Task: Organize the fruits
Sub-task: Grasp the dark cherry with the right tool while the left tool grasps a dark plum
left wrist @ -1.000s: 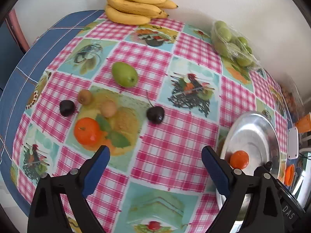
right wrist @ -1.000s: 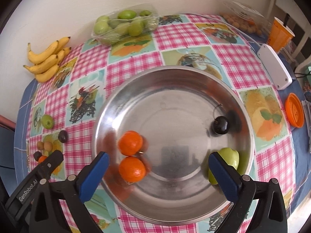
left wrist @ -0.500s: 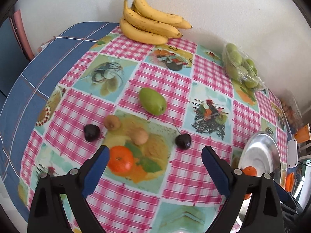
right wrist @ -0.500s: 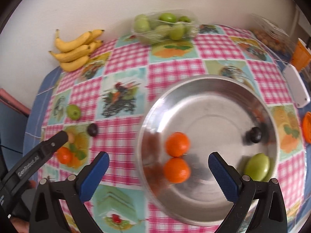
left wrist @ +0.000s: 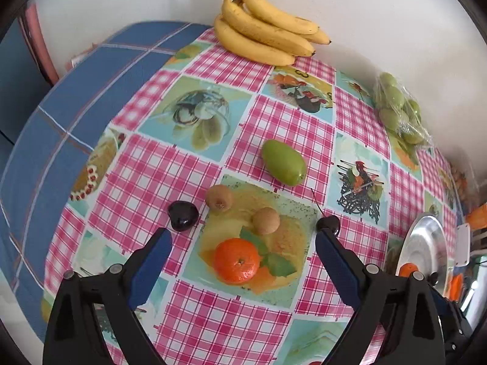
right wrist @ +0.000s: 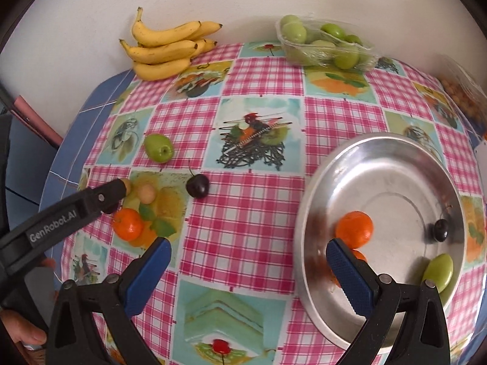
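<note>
Fruits lie around our steel plate [right wrist: 383,152]: bananas [left wrist: 264,35] far beyond it, a green mango [left wrist: 283,162], tangerine [left wrist: 236,260] and cherries [left wrist: 182,215] away on the cloth. Our left gripper [left wrist: 243,252] gapes wide astride that tangerine; our right gripper [right wrist: 248,261] gapes empty beside the plate

My jaws gape over bare cloth [right wrist: 243,213]; the bowl [right wrist: 310,213] sits at my right finger [right wrist: 347,270], a cherry [right wrist: 197,185] ahead-left.

Left gripper [left wrist: 243,243] and right gripper [right wrist: 248,251], both empty (jaws spread wide), above the table.
</note>
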The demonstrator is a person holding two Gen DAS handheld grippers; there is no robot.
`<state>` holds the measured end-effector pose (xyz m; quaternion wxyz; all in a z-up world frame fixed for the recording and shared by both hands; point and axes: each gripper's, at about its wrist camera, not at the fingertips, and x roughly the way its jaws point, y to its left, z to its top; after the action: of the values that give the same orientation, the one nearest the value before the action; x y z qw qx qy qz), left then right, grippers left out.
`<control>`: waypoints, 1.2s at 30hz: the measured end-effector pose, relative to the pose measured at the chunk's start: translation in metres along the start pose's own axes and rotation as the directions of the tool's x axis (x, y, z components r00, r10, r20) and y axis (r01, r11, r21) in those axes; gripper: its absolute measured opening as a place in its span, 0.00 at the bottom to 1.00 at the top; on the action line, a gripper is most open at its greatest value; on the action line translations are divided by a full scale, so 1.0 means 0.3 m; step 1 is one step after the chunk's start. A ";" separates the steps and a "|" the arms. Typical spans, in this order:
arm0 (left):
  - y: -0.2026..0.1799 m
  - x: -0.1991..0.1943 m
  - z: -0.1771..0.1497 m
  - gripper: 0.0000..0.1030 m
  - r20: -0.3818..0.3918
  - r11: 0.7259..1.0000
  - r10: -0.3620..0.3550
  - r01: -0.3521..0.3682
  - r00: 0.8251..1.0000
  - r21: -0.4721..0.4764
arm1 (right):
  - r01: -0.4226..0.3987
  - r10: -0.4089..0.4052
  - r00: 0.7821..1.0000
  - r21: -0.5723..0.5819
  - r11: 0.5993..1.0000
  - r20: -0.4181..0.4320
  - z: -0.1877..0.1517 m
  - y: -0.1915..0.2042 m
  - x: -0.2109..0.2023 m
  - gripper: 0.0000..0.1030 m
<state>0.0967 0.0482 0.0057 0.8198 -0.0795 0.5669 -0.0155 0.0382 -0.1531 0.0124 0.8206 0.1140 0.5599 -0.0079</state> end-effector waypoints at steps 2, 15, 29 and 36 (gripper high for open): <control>0.022 0.009 0.009 0.92 -0.004 1.000 0.001 -0.001 1.000 -0.014 | -0.005 0.005 1.000 0.004 1.000 0.003 0.012 0.015 0.004 1.00; 0.211 0.065 0.049 0.80 -0.050 0.988 -0.035 0.027 0.998 -0.152 | -0.074 0.074 0.997 -0.058 0.996 -0.004 0.081 0.168 0.098 0.84; 0.277 0.135 0.045 0.60 -0.098 0.984 -0.030 0.012 0.995 -0.176 | -0.035 0.031 0.998 -0.069 0.997 -0.053 0.142 0.200 0.251 0.55; 0.254 0.140 0.058 0.45 -0.099 0.987 -0.055 0.039 0.994 -0.158 | -0.023 0.019 0.997 -0.053 0.998 -0.073 0.149 0.193 0.293 0.34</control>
<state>0.1230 0.1204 -0.0386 0.7801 -0.1557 0.6060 0.0056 0.1202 -0.0954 -0.0425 0.8026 0.0980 0.5881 0.0200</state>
